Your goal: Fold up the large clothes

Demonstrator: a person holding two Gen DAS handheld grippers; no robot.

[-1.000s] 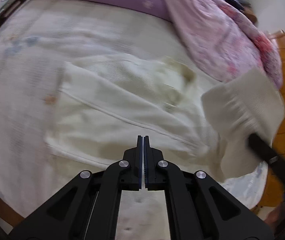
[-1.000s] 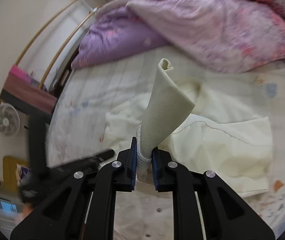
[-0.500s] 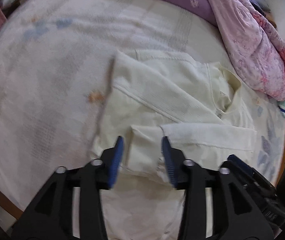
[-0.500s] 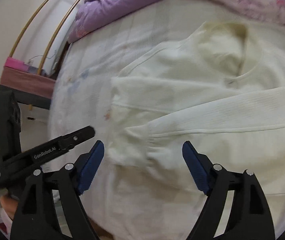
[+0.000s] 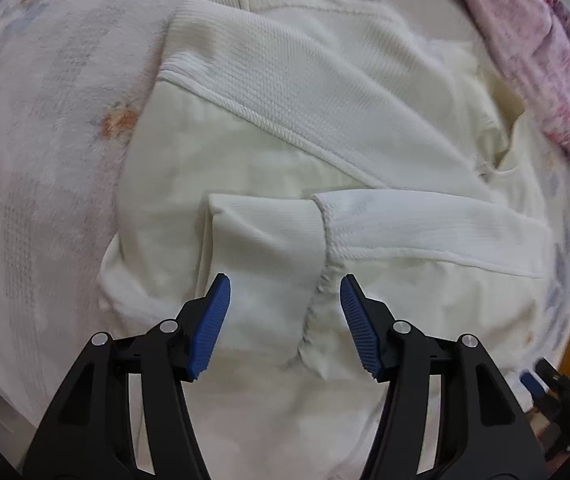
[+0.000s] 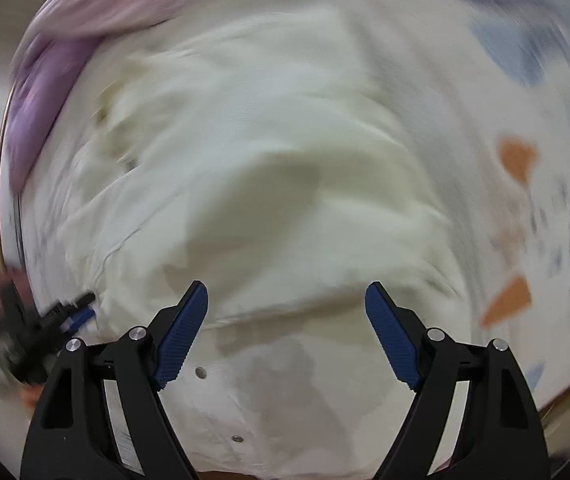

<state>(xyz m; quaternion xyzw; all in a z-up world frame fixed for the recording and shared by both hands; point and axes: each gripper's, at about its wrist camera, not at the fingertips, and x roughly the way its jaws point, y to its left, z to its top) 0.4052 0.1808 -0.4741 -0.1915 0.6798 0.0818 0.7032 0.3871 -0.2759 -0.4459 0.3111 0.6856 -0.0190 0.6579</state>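
The left gripper (image 5: 283, 308) is pointed straight down over a cream sweater (image 5: 293, 92) spread on the bedsheet (image 5: 45, 128); its jaws have just been opening and are held apart, with the ribbed cuff (image 5: 265, 248) of a folded-in sleeve lying beneath and between the blue pads (image 5: 211, 320), not pressed by them. The right gripper (image 6: 285, 320) is tilted steeply downward over the same sweater in a blurred view, its jaws spread wide with only flat fabric below them. A pink quilt (image 5: 525, 60) lies beyond the left gripper, up and to its right.
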